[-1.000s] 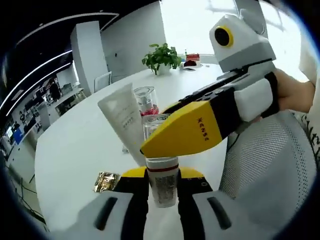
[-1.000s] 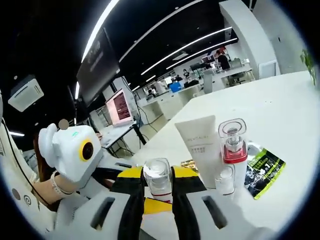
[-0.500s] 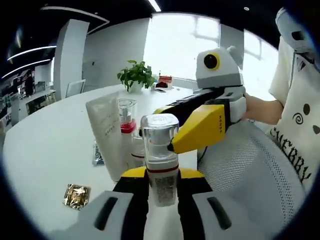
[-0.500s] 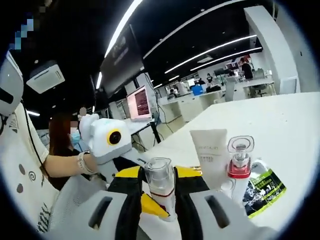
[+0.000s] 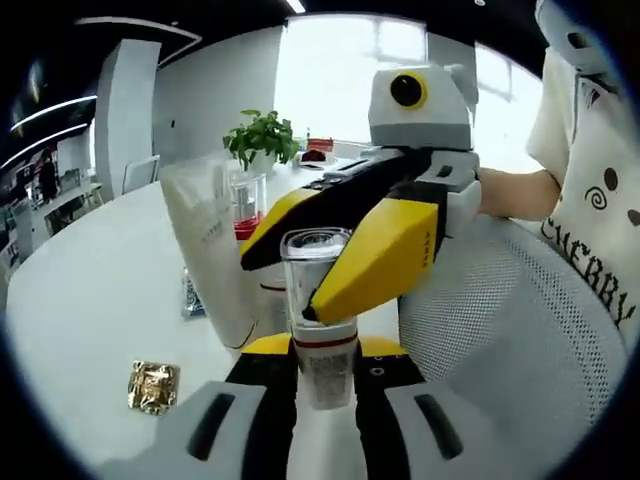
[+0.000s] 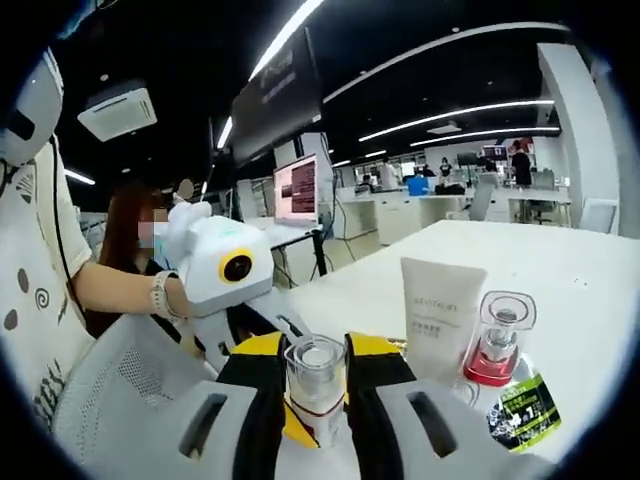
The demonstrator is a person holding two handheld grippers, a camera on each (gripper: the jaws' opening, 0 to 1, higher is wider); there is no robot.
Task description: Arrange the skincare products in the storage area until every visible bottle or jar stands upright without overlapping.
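Table: the big white round table (image 5: 90, 300) spreads wide and bare on the far side of the products, and its near edge curves past a grey mesh chair back (image 5: 500, 330).
Tube: a tall white squeeze tube (image 6: 440, 315) stands upright just beside the red-collared pump bottle (image 6: 497, 345) with a clear cap; they crowd the space beyond the held bottle.
Sachets: a green and black sachet (image 6: 522, 410) lies flat at the foot of the pump bottle; a small gold foil sachet (image 5: 153, 386) lies apart on open table.
Held bottle: a clear-capped white bottle with a red band and printed label (image 5: 322, 335), upright, off the table.
Left gripper (image 5: 325, 375): clamped on that bottle's body.
Right gripper (image 6: 315, 400): jaws on either side of the clear cap; I cannot tell whether they grip it.
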